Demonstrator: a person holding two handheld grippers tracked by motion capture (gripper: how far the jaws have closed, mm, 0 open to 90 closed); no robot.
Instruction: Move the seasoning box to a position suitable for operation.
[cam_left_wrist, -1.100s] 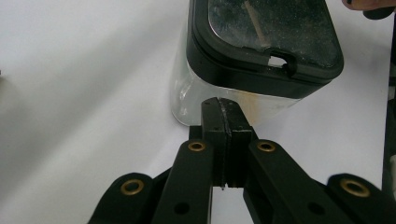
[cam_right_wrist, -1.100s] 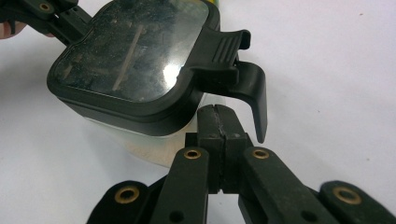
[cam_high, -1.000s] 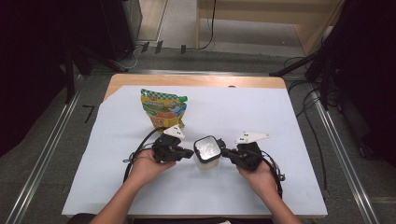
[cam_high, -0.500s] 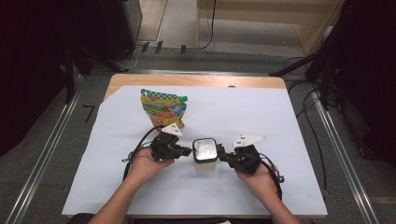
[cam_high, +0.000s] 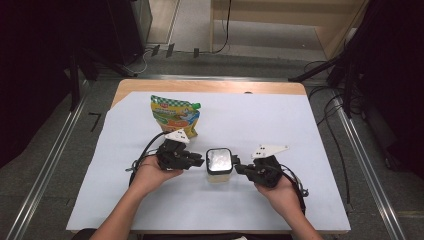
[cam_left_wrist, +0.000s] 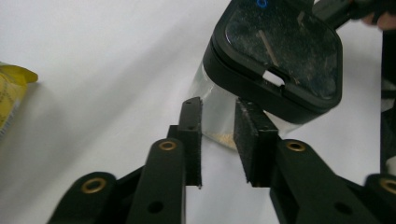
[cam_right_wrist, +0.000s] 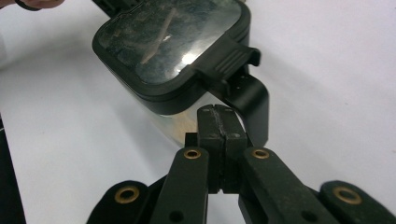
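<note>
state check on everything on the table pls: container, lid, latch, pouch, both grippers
Container: upright on the white table cover, clear body, a little pale fill at the bottom.
Lid: on the container, black rim.
Latch handle: hangs down the container's side.
Pouch: lying behind the left gripper, untouched.
Left gripper: jaws just opened, nothing pinched.
Right gripper: shut, pads together by the latch handle.

A lidded jar (cam_high: 219, 165) stands between both claws, a snack bag (cam_high: 175, 116) behind it.

Clear plastic jar (cam_high: 218, 172) with glossy, dusty black lid (cam_left_wrist: 280, 56), matt black plastic gripper arms with brass rivets, rough foam pads (cam_left_wrist: 246, 135), smooth white paper table cover (cam_high: 280, 125), shiny printed pouch (cam_high: 175, 116) upper left
</note>
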